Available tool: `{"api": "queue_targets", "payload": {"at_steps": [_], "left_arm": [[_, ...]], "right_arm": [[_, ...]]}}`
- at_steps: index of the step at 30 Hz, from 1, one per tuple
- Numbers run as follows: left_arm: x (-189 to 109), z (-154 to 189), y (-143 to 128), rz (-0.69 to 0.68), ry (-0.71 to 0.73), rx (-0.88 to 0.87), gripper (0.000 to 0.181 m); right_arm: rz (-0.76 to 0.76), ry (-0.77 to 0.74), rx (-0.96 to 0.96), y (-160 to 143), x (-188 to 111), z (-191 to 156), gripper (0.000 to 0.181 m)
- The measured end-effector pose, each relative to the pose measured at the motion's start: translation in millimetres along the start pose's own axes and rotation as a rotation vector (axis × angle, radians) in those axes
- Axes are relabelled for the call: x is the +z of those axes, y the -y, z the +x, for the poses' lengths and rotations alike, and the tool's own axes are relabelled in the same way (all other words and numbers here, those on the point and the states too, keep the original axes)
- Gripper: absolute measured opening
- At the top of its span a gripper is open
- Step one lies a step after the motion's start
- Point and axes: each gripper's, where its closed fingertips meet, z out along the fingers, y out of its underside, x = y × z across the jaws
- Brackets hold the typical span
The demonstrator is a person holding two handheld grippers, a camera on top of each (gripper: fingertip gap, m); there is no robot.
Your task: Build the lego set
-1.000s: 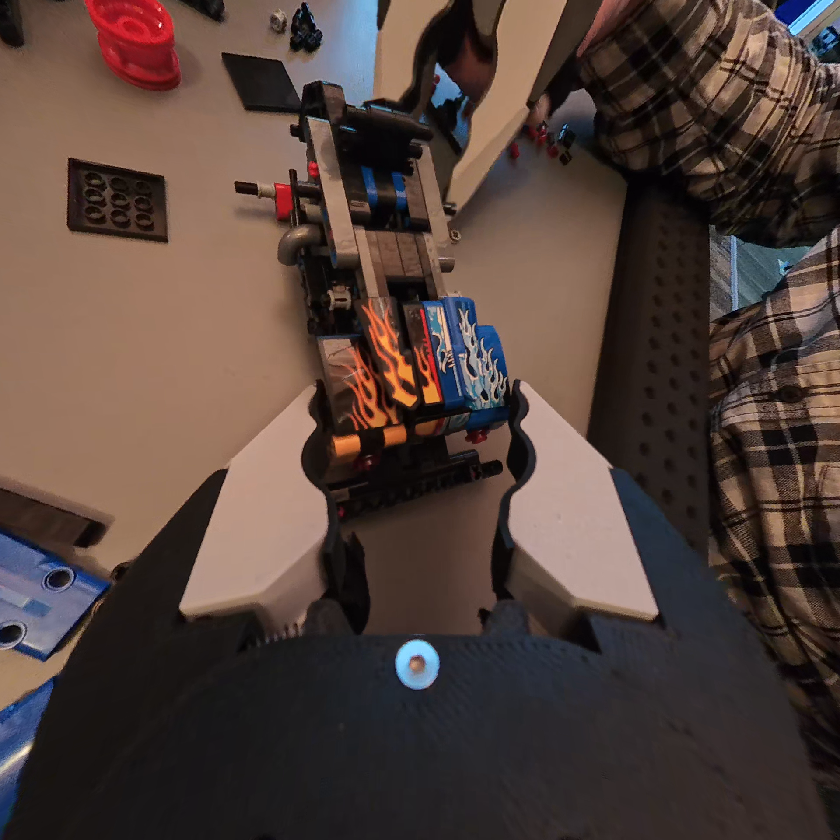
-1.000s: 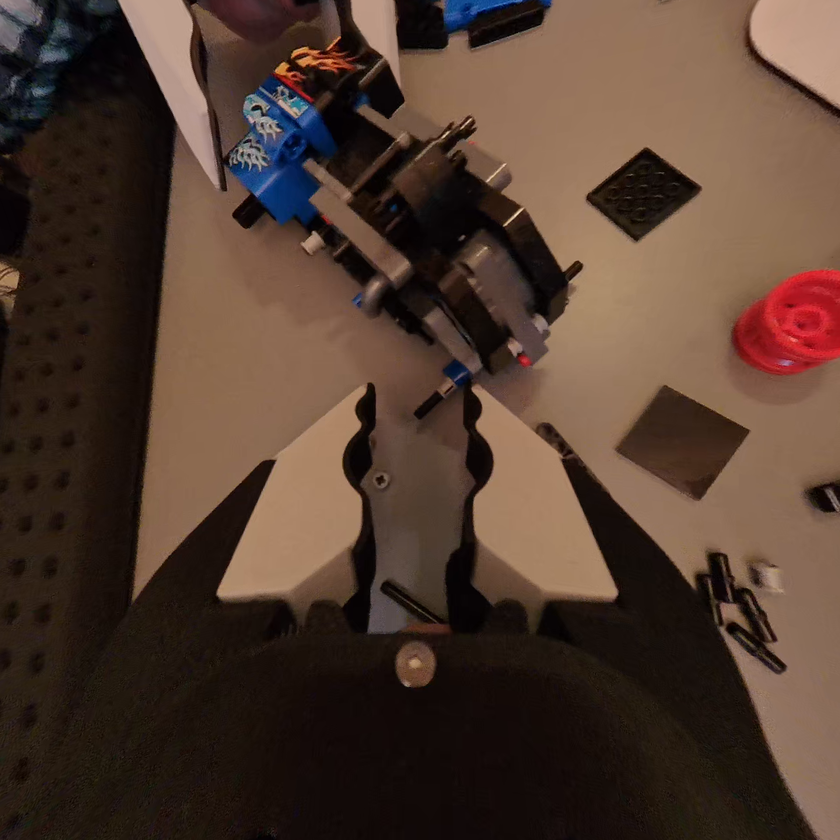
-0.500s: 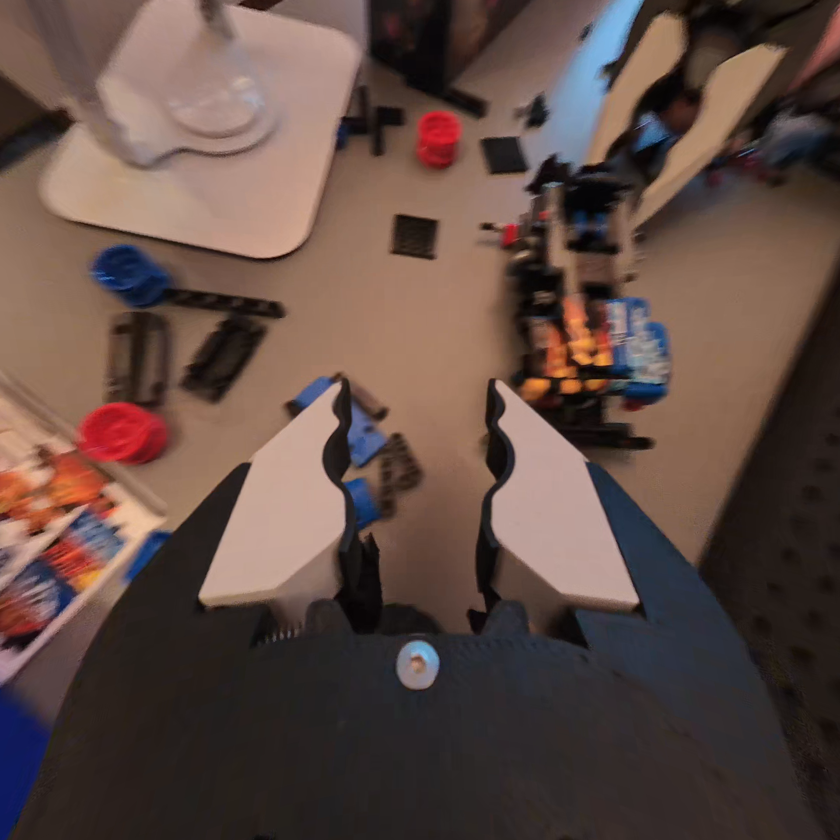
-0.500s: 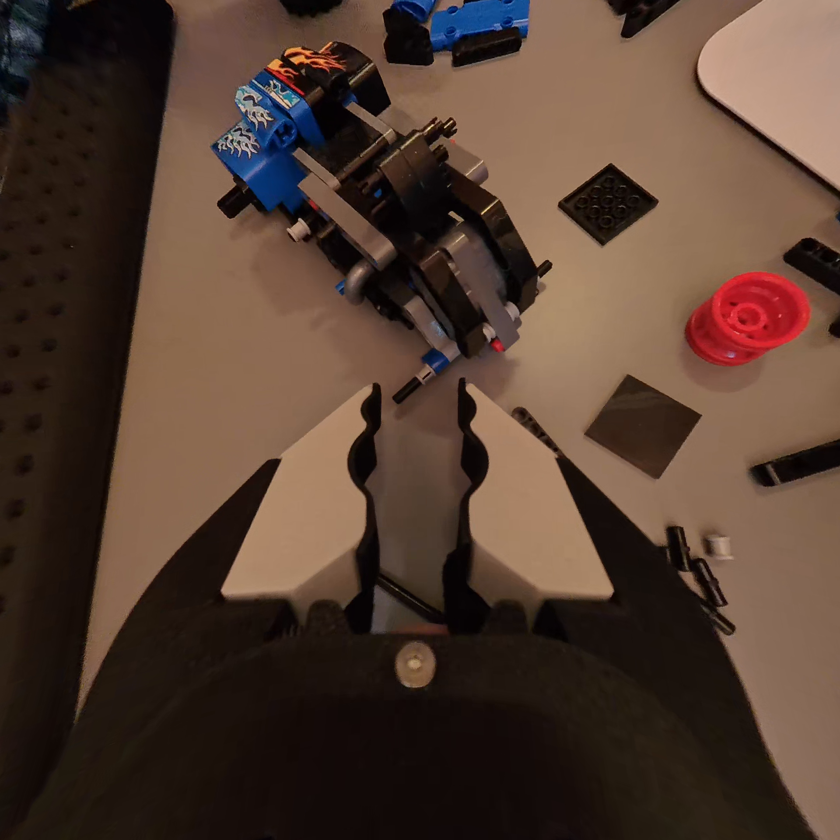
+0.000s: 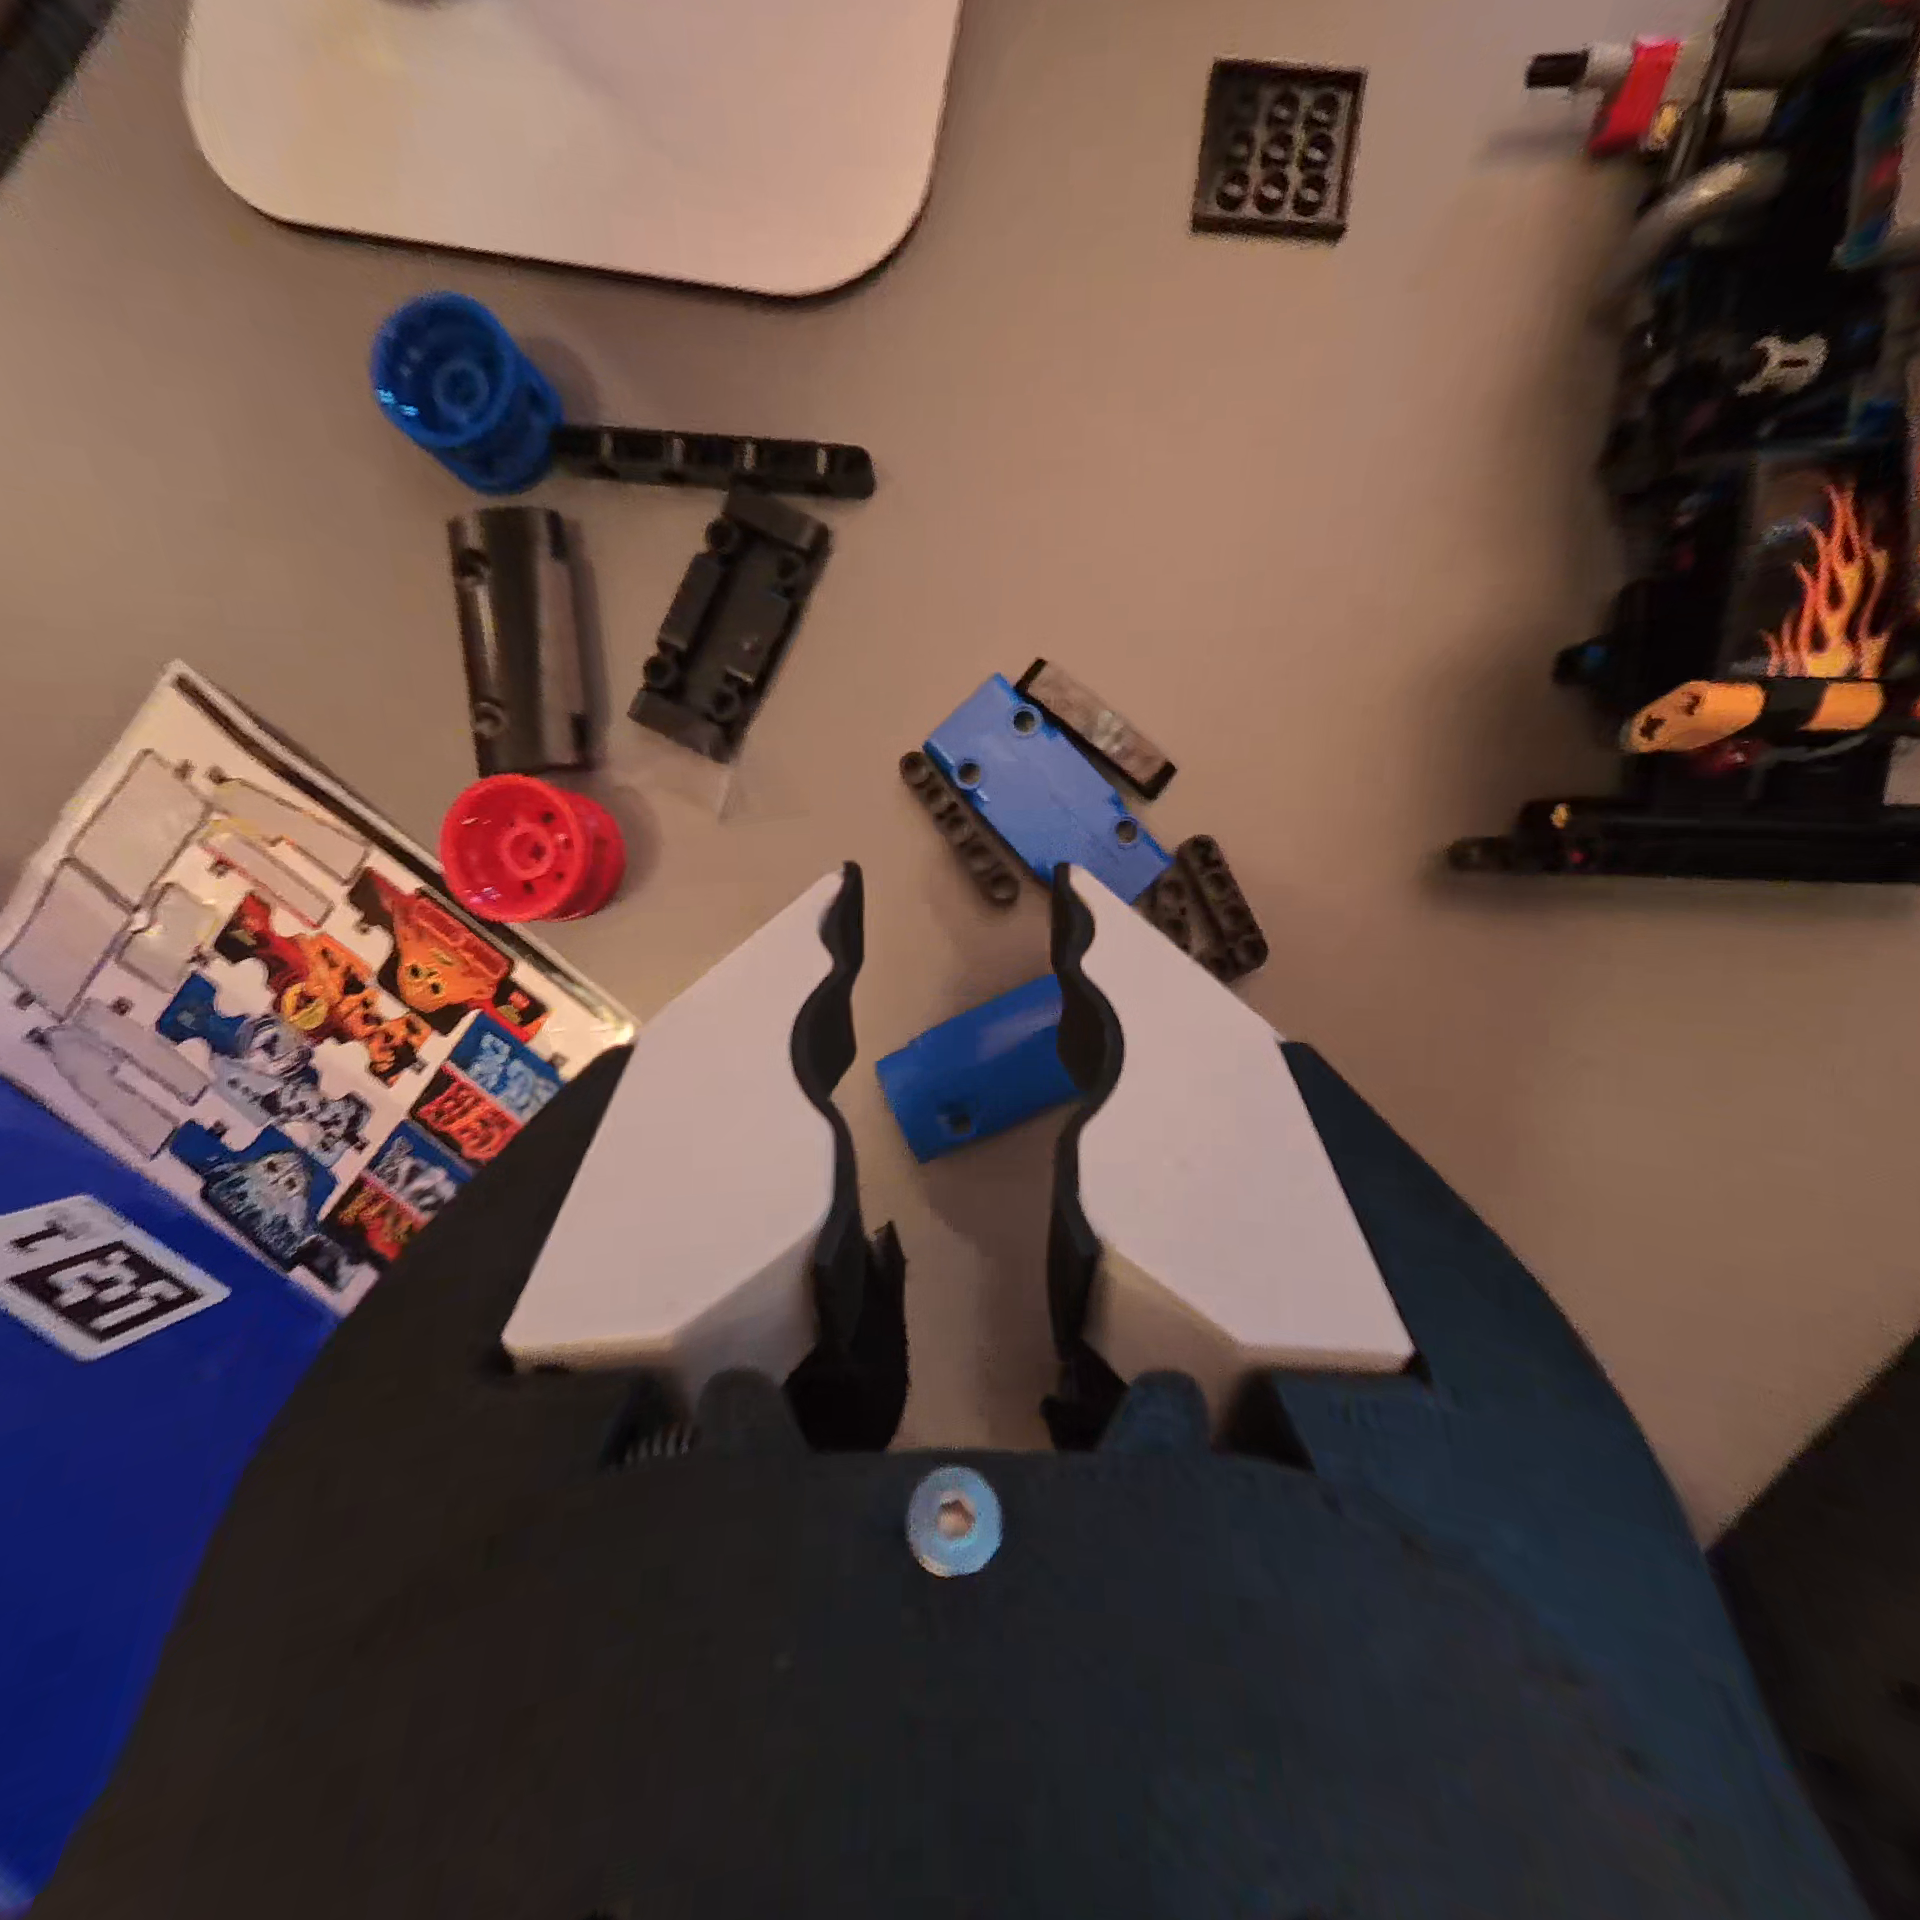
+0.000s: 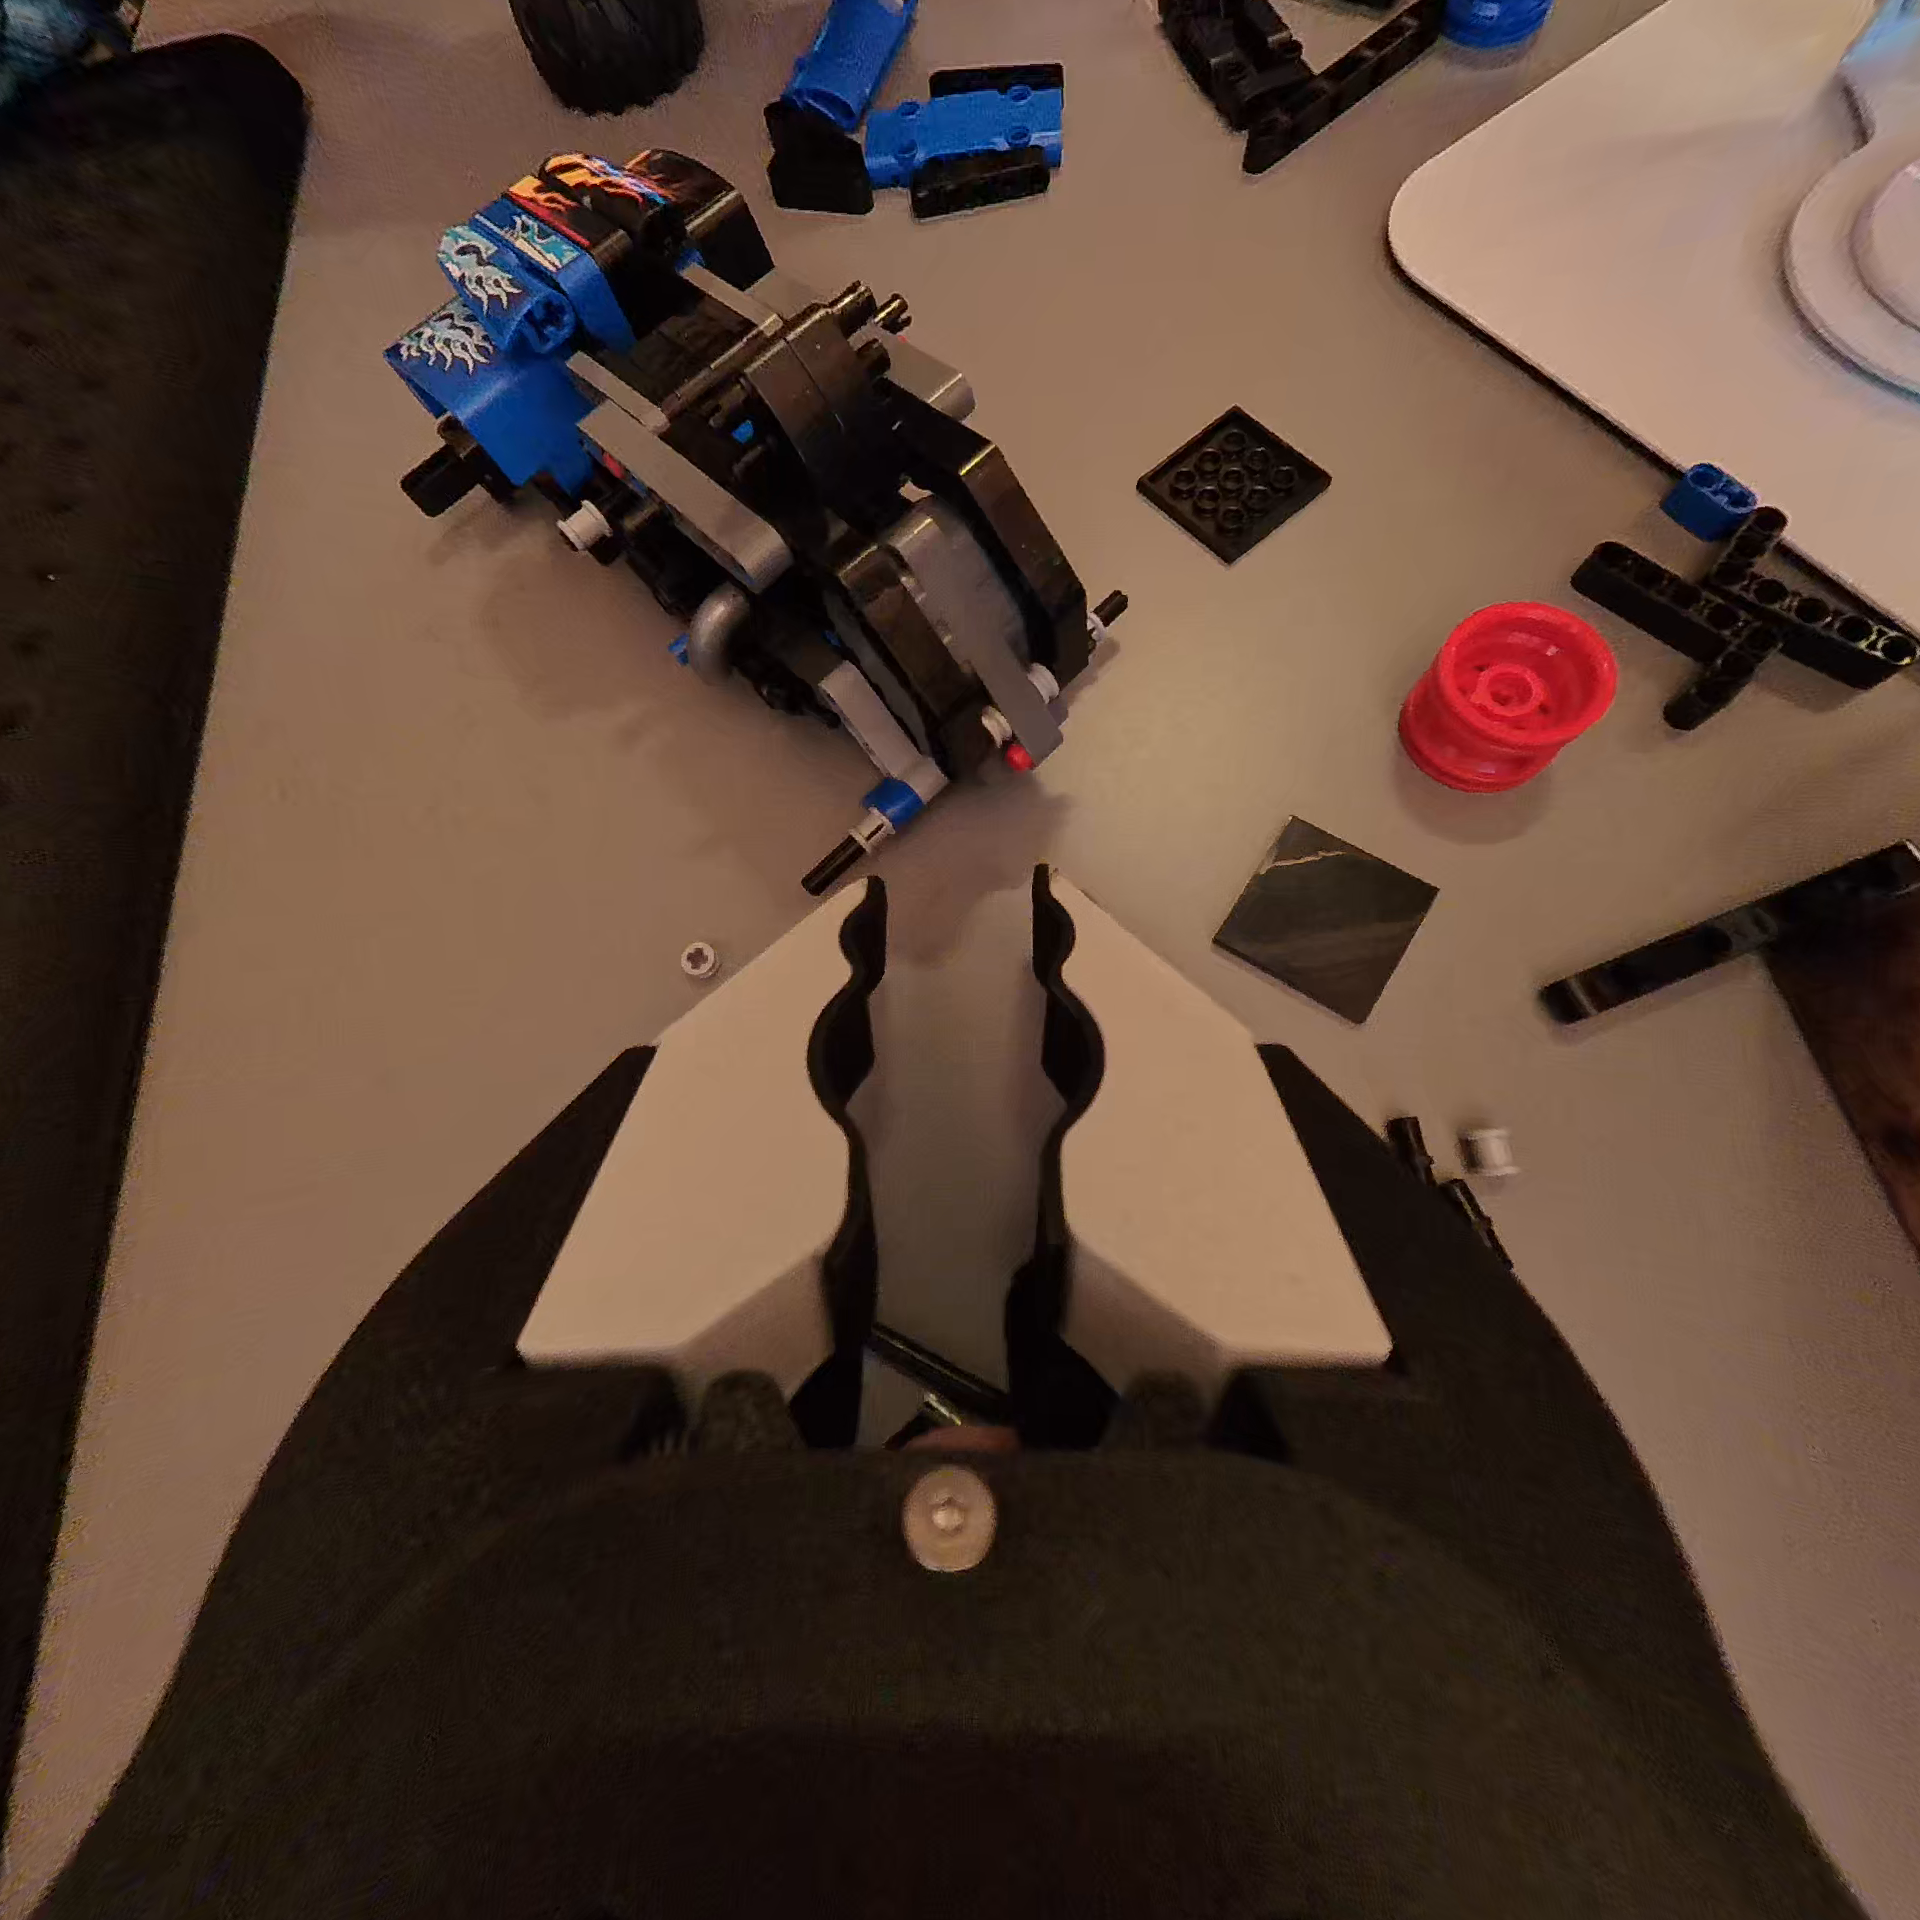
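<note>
Two sets of tongs are seen parted and empty: between the fingers of the left tongs (image 5: 954, 894) a curved blue panel (image 5: 971, 1065) is framed, lying flat on the bench (image 5: 1299, 540) with its long axis across the gap, its far end hidden behind one finger. Just beyond it lies a flat blue panel (image 5: 1044, 790). The right tongs (image 6: 956, 883) are held over bare bench, the half-built car (image 6: 748, 488) just ahead and slanting away, so the left is judged nearer the loose panel.
</note>
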Motion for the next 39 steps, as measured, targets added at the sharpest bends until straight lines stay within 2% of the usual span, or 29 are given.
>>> {"api": "queue_targets", "payload": {"at_steps": [3,5,10,14,20,24,28,32,35,39], "left_arm": [[10,7,-2,-0.022,-0.026,0.0,0.032],[13,12,7,0.006,-0.038,0.011,0.033],[14,29,80,0.165,-0.075,0.09,0.035],[48,39,133,0.175,-0.061,0.248,0.034],[109,45,174,0.144,-0.076,0.28,0.034],[135,48,180,0.111,-0.119,0.248,0.029],[141,49,188,0.156,-0.15,0.199,0.008],[139,49,187,0.181,-0.157,0.195,0.006],[127,53,185,0.222,-0.153,0.214,0.006],[87,66,186,0.329,-0.16,0.205,0.006]], "right_arm": [[0.002,-0.001,-0.005,1,1,0,0.026],[0.003,-0.001,-0.009,1,1,-1,0.026],[0.011,-0.014,-0.018,2,-2,1,0.025],[0.009,-0.028,-0.033,2,-2,3,0.024],[0.018,-0.036,-0.031,1,-3,5,0.024],[0.029,-0.039,-0.027,2,-4,7,0.023],[0.035,-0.046,-0.022,2,-5,10,0.023],[0.045,-0.052,-0.023,4,-7,10,0.022],[0.071,-0.073,-0.032,10,-12,12,0.022],[0.15,-0.155,-0.055,29,-27,19,0.027]]}}
